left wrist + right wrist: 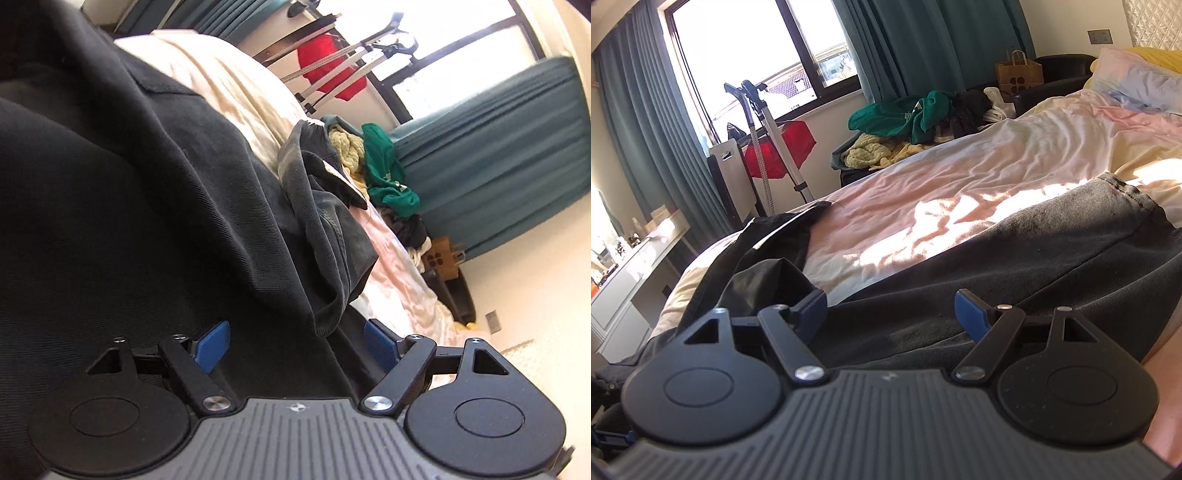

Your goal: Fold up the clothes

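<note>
A dark grey garment (129,206) lies spread on the bed and fills most of the left wrist view; a folded-over sleeve or leg end (328,251) hangs in front. My left gripper (297,345) is open, its blue pads wide apart just above the cloth, holding nothing. In the right wrist view the same dark garment (1052,266) lies across the sheet, its hem at the right. My right gripper (892,314) is open and empty, low over the cloth, with a bunched dark part (764,280) beside its left finger.
The bed has a pale pink and cream sheet (942,184) and a pillow (1137,81). A pile of clothes, with a green top (905,114), sits beyond the bed. A red item on a stand (779,147), teal curtains (942,40) and a desk (635,266) surround it.
</note>
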The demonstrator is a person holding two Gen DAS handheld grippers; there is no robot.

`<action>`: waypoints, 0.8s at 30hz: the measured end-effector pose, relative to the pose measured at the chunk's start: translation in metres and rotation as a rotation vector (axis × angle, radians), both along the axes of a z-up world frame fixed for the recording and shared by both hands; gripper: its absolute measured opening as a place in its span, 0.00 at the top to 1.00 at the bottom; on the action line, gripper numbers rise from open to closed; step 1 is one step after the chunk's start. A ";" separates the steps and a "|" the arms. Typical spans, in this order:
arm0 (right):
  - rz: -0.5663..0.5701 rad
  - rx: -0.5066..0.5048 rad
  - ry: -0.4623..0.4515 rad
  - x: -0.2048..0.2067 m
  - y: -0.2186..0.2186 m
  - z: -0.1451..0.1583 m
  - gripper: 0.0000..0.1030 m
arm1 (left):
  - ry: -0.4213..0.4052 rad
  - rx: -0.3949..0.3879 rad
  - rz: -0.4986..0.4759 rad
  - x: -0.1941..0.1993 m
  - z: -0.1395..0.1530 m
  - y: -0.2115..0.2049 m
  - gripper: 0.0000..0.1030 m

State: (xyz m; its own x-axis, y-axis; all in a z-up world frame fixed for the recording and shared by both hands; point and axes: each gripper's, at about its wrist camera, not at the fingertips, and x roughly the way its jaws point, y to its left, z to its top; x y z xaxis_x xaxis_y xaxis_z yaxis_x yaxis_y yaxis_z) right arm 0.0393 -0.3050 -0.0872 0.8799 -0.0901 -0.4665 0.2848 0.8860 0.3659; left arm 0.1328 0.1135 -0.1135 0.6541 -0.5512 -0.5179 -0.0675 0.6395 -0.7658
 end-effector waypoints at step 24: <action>0.017 0.117 0.040 0.026 -0.013 -0.021 0.24 | -0.180 0.418 0.348 0.242 0.074 0.013 0.94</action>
State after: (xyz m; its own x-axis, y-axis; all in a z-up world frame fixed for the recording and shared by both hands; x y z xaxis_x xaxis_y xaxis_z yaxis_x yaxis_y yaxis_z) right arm 0.0658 -0.3176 -0.1081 0.8611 -0.0185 -0.5081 0.2871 0.8425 0.4558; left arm 0.3753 0.1261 -0.0393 0.8585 -0.0602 -0.5092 -0.2198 0.8540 -0.4716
